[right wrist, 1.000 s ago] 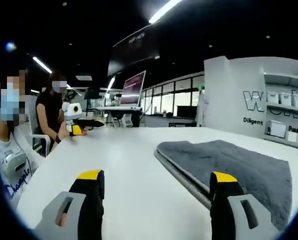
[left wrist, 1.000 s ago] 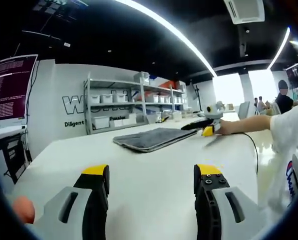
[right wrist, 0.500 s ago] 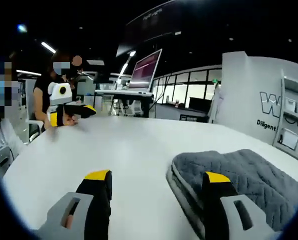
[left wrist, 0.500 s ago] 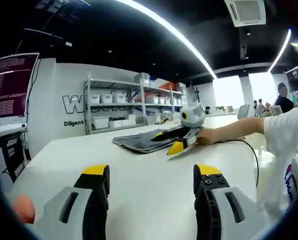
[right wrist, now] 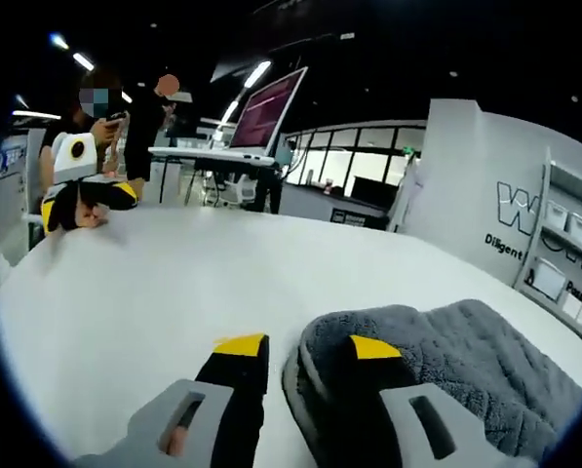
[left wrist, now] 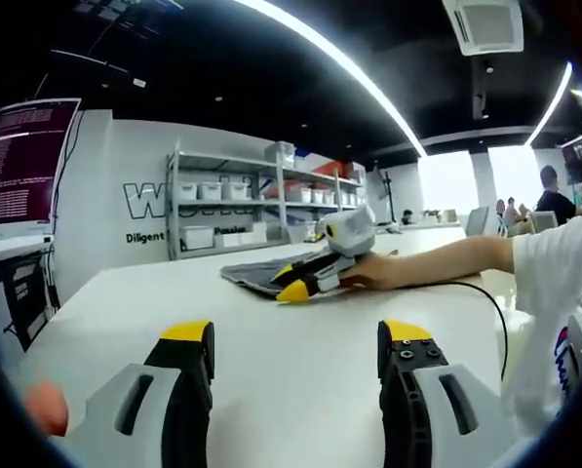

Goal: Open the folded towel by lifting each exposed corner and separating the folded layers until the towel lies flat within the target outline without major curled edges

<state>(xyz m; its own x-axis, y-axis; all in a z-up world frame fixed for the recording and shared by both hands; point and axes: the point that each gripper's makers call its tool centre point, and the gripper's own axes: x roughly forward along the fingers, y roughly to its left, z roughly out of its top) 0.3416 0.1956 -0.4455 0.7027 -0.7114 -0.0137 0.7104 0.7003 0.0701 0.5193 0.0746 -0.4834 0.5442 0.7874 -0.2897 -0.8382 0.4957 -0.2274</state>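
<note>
While white table [left wrist: 291, 331] lies bare and glossy | grey towel [right wrist: 485, 361] folded, right gripper [right wrist: 308, 347] jaws narrow around its corner | left gripper [left wrist: 297, 333] jaws wide, holding nothing | shelving [left wrist: 242, 210] on far wall.

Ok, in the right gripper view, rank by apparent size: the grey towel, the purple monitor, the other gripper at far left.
1. Grey towel, though it is nearest the camera.
2. Purple monitor.
3. Left gripper, close to the monitor in apparent size, so that order is unsure.

We wear a white short sleeve [left wrist: 563, 255] with blue lettering; each gripper [left wrist: 296, 343] [right wrist: 308, 347] has grey bodies, black jaws and yellow tips.
</note>
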